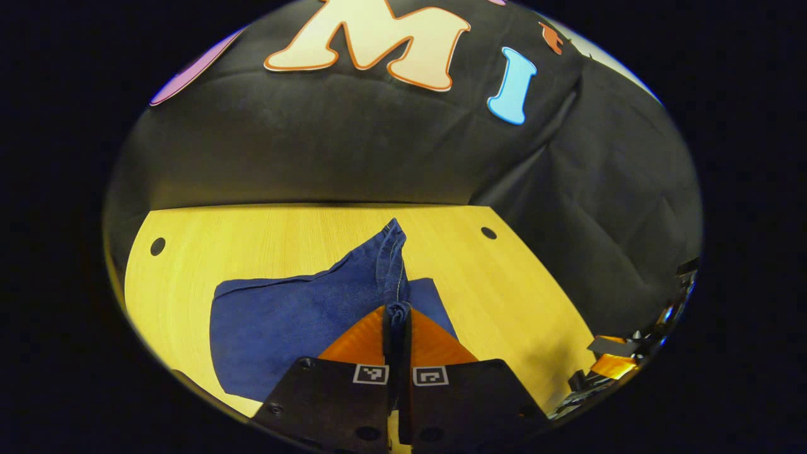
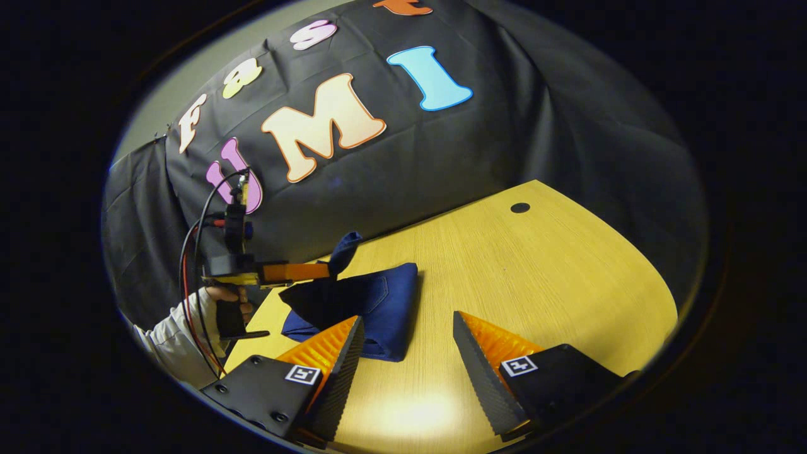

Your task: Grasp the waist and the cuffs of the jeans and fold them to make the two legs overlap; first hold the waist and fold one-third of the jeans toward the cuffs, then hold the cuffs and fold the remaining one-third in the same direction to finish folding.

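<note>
Dark-blue denim jeans lie mostly folded on yellow wooden desk | left gripper fingers clenched on raised cuff end, above bundle | right gripper fingers spread, empty, just beside bundle's near edge

The jeans look like soft matt dark-blue denim, lying on a table of smooth pale wood-grain with a slight sheen, and the jaws are ridged orange plastic.
</note>
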The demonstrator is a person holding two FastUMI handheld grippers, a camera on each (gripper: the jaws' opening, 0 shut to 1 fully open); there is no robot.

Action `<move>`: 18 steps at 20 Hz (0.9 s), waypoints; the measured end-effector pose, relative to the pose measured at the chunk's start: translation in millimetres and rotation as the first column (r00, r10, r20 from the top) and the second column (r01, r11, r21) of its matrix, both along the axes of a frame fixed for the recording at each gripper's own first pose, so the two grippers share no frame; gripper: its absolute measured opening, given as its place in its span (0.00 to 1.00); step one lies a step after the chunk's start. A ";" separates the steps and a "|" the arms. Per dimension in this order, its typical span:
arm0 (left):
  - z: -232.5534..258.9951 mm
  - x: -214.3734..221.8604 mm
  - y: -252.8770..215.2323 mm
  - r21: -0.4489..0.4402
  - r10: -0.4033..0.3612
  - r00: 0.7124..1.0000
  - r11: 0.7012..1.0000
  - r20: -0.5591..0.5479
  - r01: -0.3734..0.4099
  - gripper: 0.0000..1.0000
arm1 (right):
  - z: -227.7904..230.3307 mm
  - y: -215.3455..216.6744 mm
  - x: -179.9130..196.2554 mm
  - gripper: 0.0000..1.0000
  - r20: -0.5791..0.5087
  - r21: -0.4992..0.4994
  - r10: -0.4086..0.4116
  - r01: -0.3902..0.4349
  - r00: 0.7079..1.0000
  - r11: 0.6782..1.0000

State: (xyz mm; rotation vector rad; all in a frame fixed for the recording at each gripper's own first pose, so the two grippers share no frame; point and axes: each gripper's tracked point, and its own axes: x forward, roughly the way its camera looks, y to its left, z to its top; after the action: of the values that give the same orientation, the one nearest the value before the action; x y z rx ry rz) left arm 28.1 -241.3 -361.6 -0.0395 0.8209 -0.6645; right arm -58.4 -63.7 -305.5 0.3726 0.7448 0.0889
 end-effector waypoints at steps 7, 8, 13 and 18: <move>87.1 -48.6 -8.2 -0.130 0.084 0.964 0.990 0.251 -0.052 0.98 | 50.5 38.4 12.4 0.98 0.173 -0.086 0.148 -0.135 0.974 0.987; 112.8 -53.3 4.8 -0.140 0.124 0.937 0.987 0.326 -0.081 0.95 | 70.3 48.7 15.7 0.98 0.228 -0.102 0.157 -0.137 0.961 0.985; 204.3 -85.2 93.6 -0.108 0.247 0.768 0.968 0.591 -0.228 0.95 | 172.5 100.6 21.7 0.98 0.462 -0.188 0.175 -0.097 0.869 0.977; 250.9 -115.8 145.9 -0.121 0.277 0.715 0.957 0.642 -0.262 0.94 | 225.6 130.7 15.3 0.97 0.506 -0.168 0.123 -0.043 0.854 0.985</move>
State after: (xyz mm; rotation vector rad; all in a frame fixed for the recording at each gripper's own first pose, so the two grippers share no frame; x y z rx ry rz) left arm -87.7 -95.5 -110.7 0.0539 0.1126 -0.3591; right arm -43.2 67.0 -79.9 0.1561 0.2300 0.2047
